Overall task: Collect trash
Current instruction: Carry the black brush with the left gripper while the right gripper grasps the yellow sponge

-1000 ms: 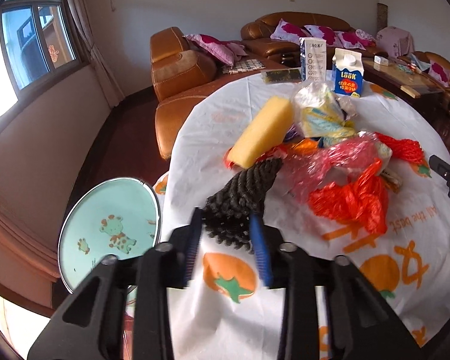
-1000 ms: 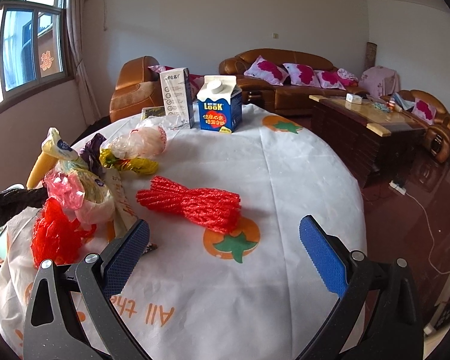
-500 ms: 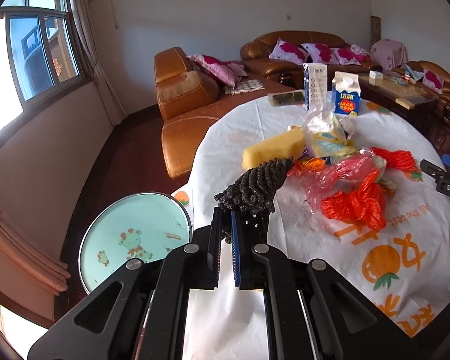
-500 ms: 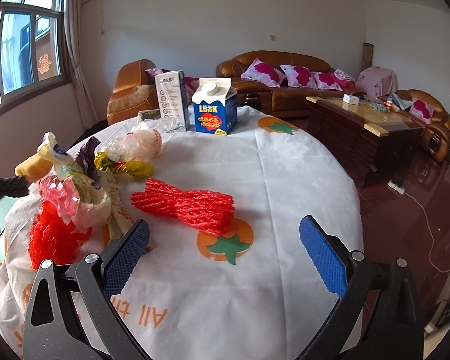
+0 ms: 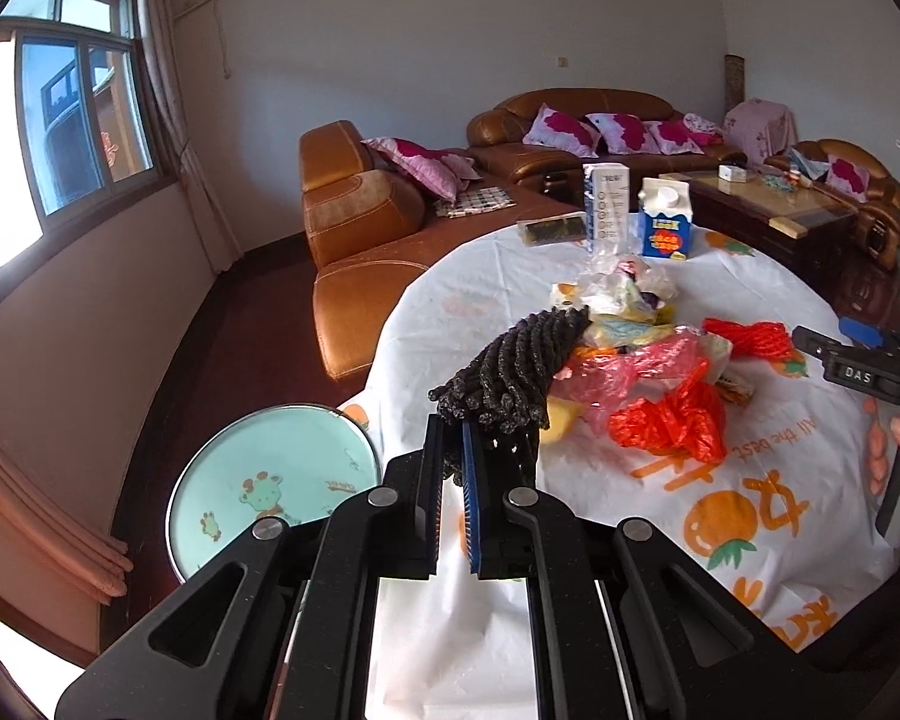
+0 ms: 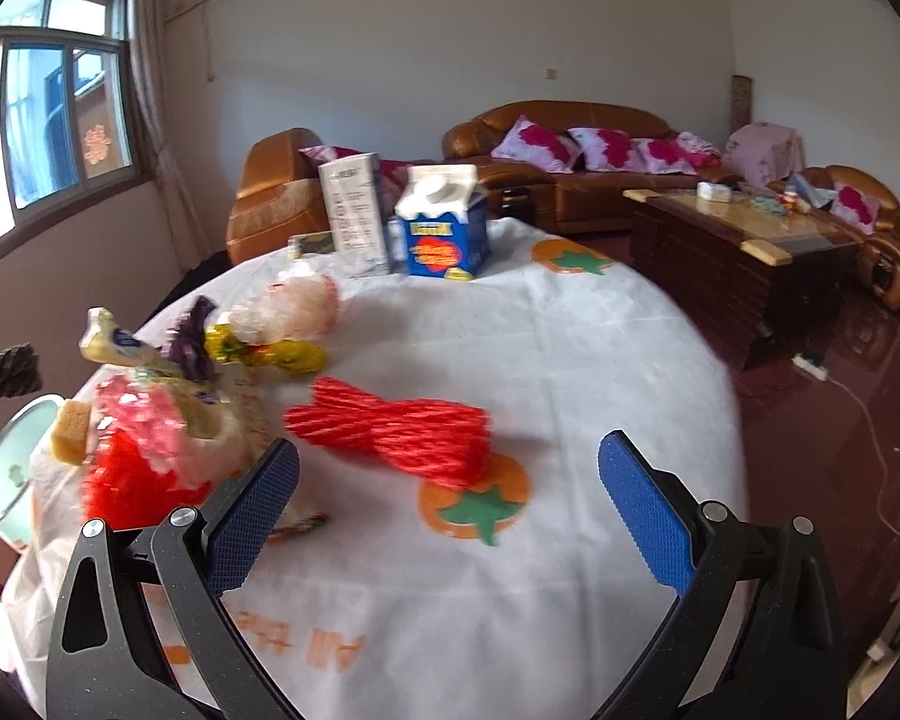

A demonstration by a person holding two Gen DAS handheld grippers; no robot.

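My left gripper (image 5: 450, 438) is shut on the near end of a black net bundle (image 5: 513, 372), lifted above the table's left edge; its far tip shows at the right wrist view's left border (image 6: 6, 369). Behind it lies a heap of trash: a red plastic bag (image 5: 669, 420), pink film (image 5: 630, 363), a yellow sponge (image 6: 72, 432) and wrappers (image 6: 270, 354). A red net roll (image 6: 396, 432) lies on the white cloth (image 6: 510, 360). My right gripper (image 6: 444, 504) stands open just short of that roll, nothing between its fingers.
A blue milk carton (image 6: 441, 228) and a white box (image 6: 354, 213) stand at the table's far side. A pale green round bin lid (image 5: 270, 486) sits on the floor left of the table. Brown sofas (image 5: 354, 222) and a coffee table (image 6: 732, 246) lie beyond.
My left gripper closed on the black net bundle and lifted it up and back off the table. The right gripper stayed open and nearly still.
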